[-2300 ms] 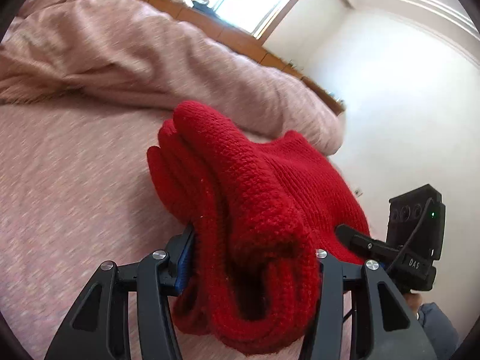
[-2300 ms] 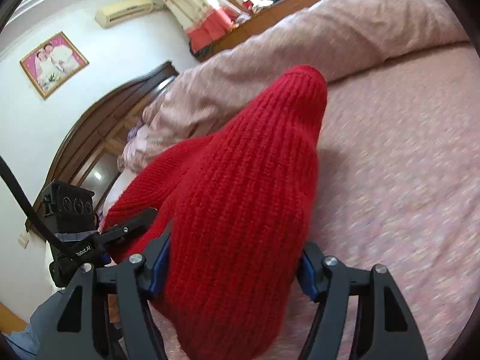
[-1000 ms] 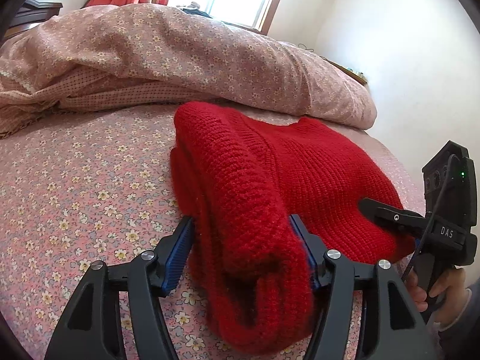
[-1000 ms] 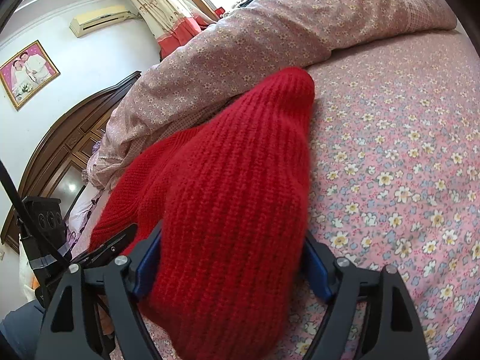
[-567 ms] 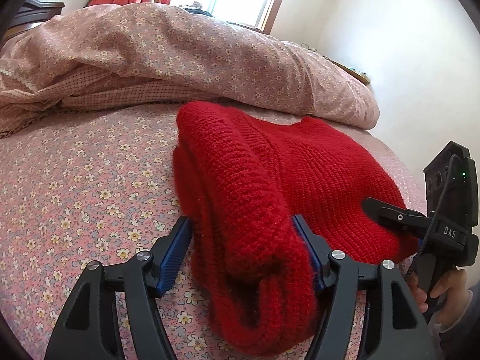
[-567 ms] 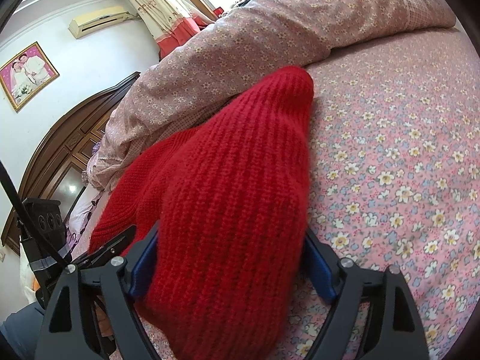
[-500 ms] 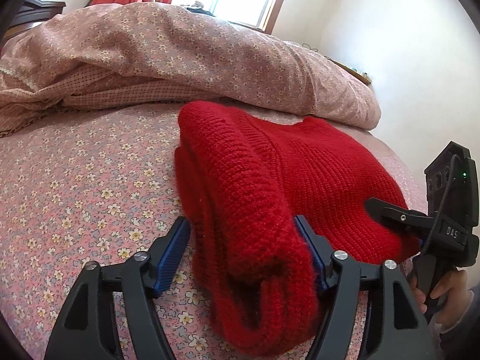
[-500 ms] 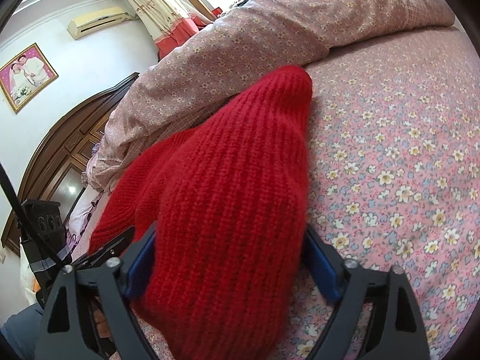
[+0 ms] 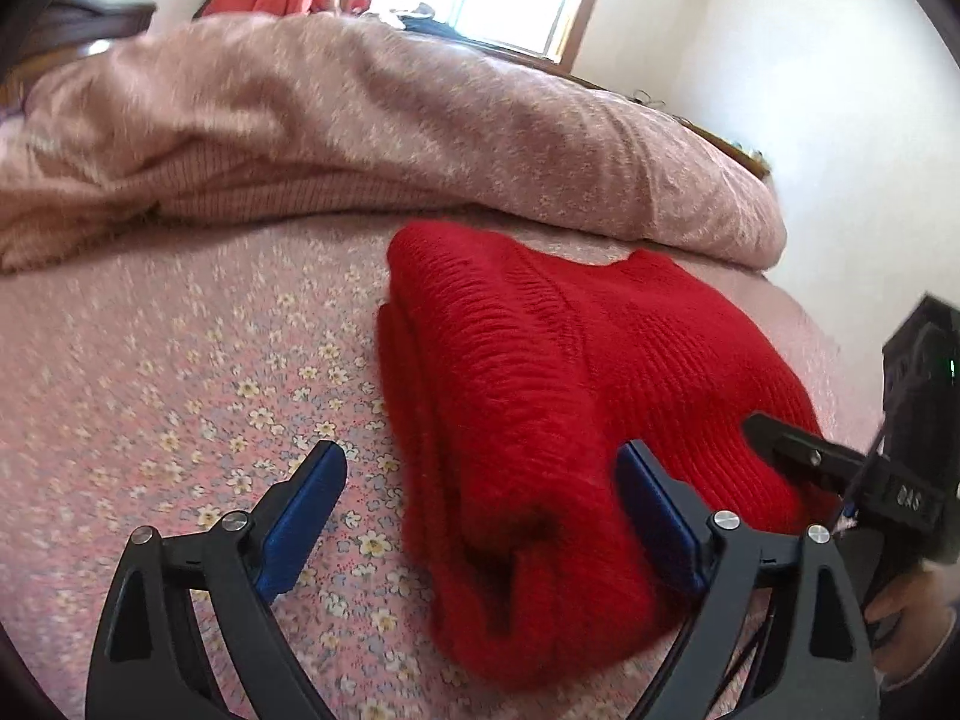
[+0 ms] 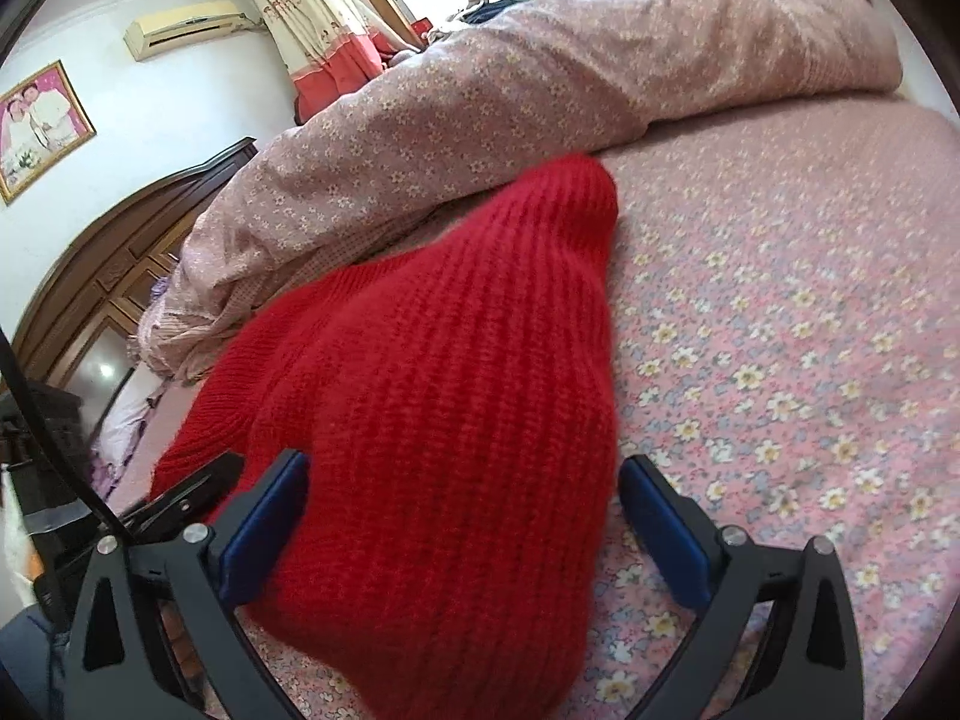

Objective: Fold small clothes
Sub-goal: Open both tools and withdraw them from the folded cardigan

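Observation:
A folded red knitted sweater [image 9: 576,396] lies on the pink flowered bed sheet [image 9: 180,372]. My left gripper [image 9: 480,516] is open, its jaws spread wide; the near left edge of the sweater lies between them, close to the right pad, and the left pad stands apart over the sheet. My right gripper [image 10: 462,528] is open too, its jaws spread either side of the sweater's near right end [image 10: 444,420] without squeezing it. The right gripper's black body also shows in the left wrist view [image 9: 870,480], at the sweater's right edge.
A bunched pink flowered quilt [image 9: 360,132] lies along the far side of the bed, just behind the sweater. A dark wooden wardrobe [image 10: 108,276] and white walls stand beyond. Bare sheet [image 10: 810,360] stretches to the right of the sweater.
Both grippers have let go of the sweater: their jaws have opened wide and drawn back a little. The sweater has settled flat on the sheet.

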The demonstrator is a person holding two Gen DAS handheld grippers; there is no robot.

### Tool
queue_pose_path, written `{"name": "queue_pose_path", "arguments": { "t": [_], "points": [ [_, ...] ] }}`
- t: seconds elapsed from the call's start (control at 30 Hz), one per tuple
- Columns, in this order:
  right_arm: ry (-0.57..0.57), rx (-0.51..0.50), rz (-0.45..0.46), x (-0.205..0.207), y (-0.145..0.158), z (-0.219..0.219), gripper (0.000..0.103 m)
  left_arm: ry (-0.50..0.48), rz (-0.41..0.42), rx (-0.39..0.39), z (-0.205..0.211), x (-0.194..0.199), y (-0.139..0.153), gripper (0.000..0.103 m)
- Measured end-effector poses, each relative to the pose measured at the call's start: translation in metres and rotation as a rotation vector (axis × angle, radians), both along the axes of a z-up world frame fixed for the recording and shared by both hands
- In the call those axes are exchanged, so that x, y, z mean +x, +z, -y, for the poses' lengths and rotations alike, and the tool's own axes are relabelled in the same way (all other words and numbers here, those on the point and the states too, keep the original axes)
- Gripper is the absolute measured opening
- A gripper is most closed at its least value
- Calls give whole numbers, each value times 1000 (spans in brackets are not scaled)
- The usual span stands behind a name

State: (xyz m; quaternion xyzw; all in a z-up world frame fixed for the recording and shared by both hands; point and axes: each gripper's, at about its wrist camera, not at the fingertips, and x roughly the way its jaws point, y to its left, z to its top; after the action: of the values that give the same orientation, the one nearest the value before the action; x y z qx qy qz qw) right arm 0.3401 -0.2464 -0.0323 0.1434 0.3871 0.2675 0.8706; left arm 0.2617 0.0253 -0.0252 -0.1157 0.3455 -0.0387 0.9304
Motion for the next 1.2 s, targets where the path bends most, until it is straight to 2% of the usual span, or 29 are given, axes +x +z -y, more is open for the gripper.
{"name": "queue_pose_path", "arguments": {
  "t": [0.13, 0.23, 0.27, 0.33, 0.47, 0.67, 0.77, 0.93, 1.03, 1.2],
  "points": [
    [-5, -31, 14, -9, 14, 1, 103, -29, 0, 22, 8, -15, 17, 88],
    [14, -63, 47, -23, 24, 1, 103, -26, 44, 77, 15, -32, 35, 88],
    [27, -80, 71, -32, 29, 0, 103, -16, 64, 105, 18, -40, 43, 88],
    [54, -111, 116, -47, 36, -2, 103, -4, 94, 112, 19, -51, 53, 88],
    [88, -179, 283, -94, 58, -11, 103, 34, 164, 125, 21, -82, 72, 88],
    [10, -233, 452, -163, 86, -7, 103, 47, 249, 225, 33, -128, 88, 88],
    [-41, -236, 541, -192, 95, -1, 103, 46, 305, 211, 35, -152, 92, 88],
    [-158, -282, 686, -225, 99, 10, 103, 2, 312, 234, 44, -156, 87, 88],
    [-177, -267, 677, -223, 95, 17, 103, 4, 287, 253, 46, -146, 77, 88],
    [-187, -238, 616, -205, 85, 22, 103, 29, 220, 167, 38, -123, 58, 88]
  ]
}}
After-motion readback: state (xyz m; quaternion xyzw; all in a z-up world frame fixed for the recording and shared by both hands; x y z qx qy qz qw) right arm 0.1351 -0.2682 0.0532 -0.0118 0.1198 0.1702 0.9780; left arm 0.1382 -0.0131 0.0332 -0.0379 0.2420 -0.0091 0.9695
